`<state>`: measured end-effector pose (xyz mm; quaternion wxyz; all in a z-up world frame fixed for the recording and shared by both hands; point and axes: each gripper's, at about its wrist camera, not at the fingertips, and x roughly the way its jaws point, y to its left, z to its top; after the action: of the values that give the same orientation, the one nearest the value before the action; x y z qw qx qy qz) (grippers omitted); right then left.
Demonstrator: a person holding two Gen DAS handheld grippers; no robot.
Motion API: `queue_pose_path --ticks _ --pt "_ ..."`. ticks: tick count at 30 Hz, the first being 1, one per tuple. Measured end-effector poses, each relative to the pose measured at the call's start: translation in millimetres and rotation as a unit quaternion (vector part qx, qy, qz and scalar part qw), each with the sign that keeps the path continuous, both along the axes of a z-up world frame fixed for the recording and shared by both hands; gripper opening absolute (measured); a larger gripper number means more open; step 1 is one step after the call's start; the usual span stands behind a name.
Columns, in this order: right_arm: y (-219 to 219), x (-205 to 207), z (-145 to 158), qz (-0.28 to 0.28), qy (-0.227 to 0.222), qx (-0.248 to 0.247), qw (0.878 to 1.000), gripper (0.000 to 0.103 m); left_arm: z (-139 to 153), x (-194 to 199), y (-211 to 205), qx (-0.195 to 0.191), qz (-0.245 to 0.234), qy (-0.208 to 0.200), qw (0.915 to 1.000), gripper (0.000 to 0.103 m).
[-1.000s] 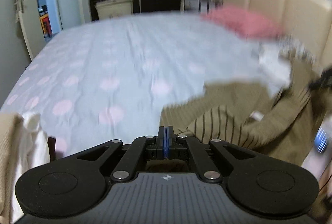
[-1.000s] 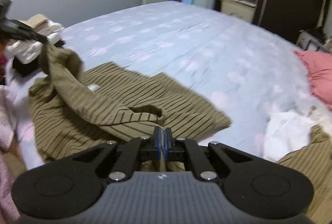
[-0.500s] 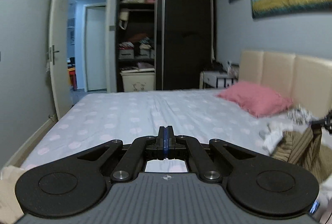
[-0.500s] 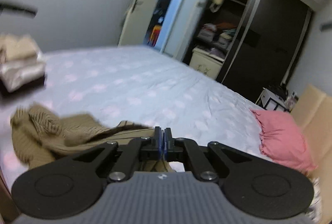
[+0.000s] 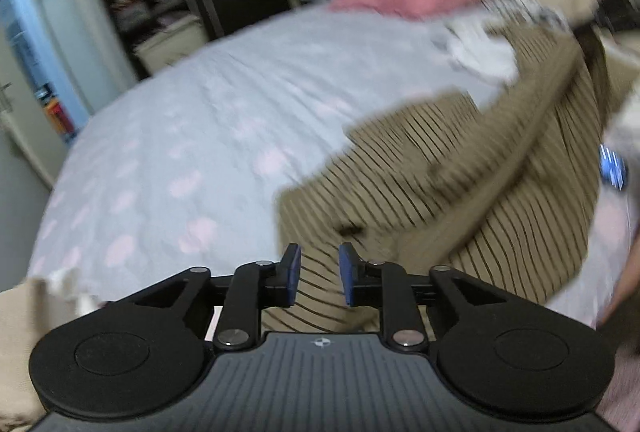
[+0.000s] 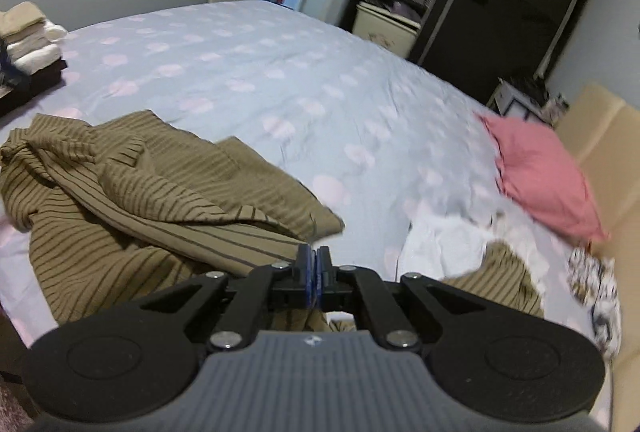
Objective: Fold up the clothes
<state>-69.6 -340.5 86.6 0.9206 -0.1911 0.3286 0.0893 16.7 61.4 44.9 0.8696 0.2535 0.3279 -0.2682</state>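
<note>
Olive-brown striped garment [image 6: 132,200] lies crumpled on the pale blue polka-dot bedsheet [image 6: 256,72]. One edge is pinched in the clenched right gripper [image 6: 314,268]. The left gripper [image 5: 319,274] hovers over the fabric with its jaws parted, holding nothing.

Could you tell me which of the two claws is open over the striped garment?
The left claw: its blue pads stand apart above the striped garment, while the right claw is closed.

No text, label, brand name or number can be read in either view.
</note>
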Motion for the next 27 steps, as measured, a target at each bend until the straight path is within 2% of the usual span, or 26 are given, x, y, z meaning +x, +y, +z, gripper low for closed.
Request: queue_pose_path --ticks 3,7,15,16,18,19,20,23,27 --pt "-8 3 -10 -0.012 0.003 0.016 1.0 0.003 -31 -10 -20 0.046 -0.031 0.004 0.9985 0.029" --pt "-16 7 -20 -0.023 0.008 0.032 0.999 0.003 -62 -16 -40 0.118 -0.06 -0.02 0.991 0.03" --pt "-25 14 -27 -0.026 0.016 0.044 0.999 0.003 -93 10 -64 0.152 -0.05 -0.024 0.9868 0.03" --pt "-25 15 -28 -0.026 0.017 0.044 0.999 0.003 -94 12 -65 0.151 -0.048 -0.022 0.9871 0.03" --pt "-27 14 -30 -0.026 0.021 0.046 0.998 0.003 -94 15 -67 0.146 -0.047 -0.013 0.9881 0.02" --pt "-27 13 -32 -0.026 0.023 0.047 0.998 0.003 -93 16 -67 0.144 -0.048 -0.008 0.9884 0.009" --pt "-27 12 -33 -0.026 0.026 0.048 0.998 0.003 -92 17 -67 0.142 -0.049 -0.005 0.9887 0.002" --pt "-29 7 -39 -0.018 0.034 0.05 0.998 0.003 -81 16 -63 0.116 -0.041 -0.005 0.9924 0.0" --pt "-30 -1 -47 0.001 0.05 0.047 0.998 0.004 -56 23 -45 0.035 0.008 0.009 0.9993 0.0"
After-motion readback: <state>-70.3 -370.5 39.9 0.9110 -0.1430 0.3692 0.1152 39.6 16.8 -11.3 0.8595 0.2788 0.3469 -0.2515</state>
